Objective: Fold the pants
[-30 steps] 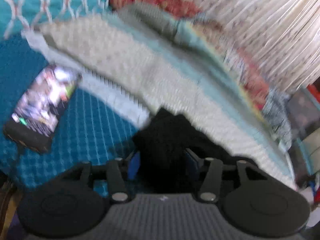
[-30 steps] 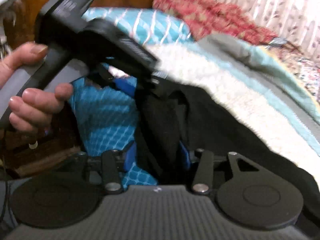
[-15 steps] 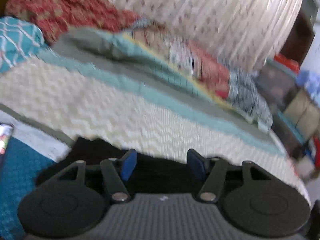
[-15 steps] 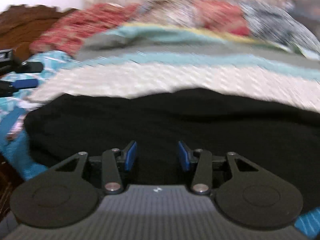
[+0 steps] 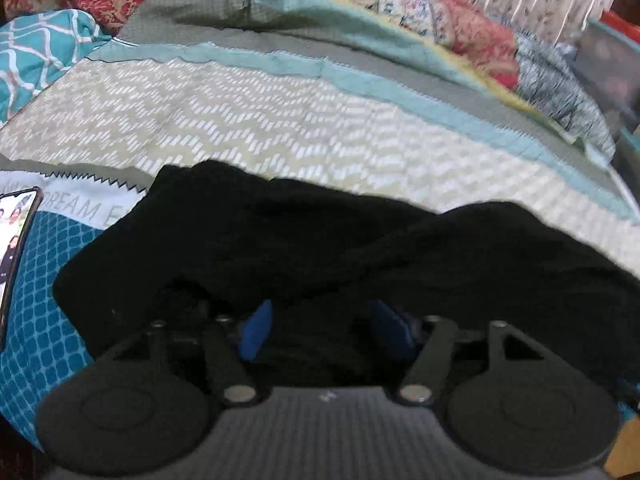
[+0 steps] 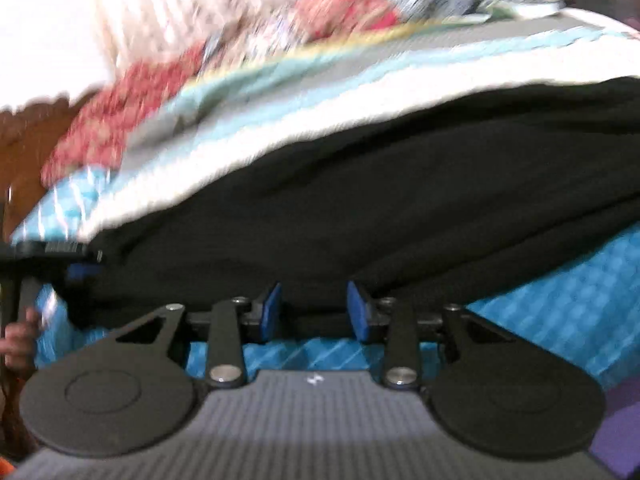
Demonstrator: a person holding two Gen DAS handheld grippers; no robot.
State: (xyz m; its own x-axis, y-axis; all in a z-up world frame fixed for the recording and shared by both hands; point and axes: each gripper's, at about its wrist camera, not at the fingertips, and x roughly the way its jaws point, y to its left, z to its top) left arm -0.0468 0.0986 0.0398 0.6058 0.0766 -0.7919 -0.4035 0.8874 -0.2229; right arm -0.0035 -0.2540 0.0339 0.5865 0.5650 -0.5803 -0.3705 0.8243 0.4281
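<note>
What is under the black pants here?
The black pants lie across a chevron quilt and teal patterned bedding; whatever lies directly beneath them is covered.

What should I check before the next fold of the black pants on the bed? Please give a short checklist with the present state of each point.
1. Pants lie on the bed cover, not hanging from a gripper: ok.
2. Left gripper free of the cloth: ok; its jaws have just been opening and the blue pads stand apart, with black cloth lying between them.
3. Right gripper gripping the near edge: not ok; its jaws have just been closing, but a gap remains.
4. Pants flat, without wrinkles: not ok; a ridge crosses the cloth.
5. Phone apart from the pants: ok.
6. Both legs lined up: cannot tell.
</note>
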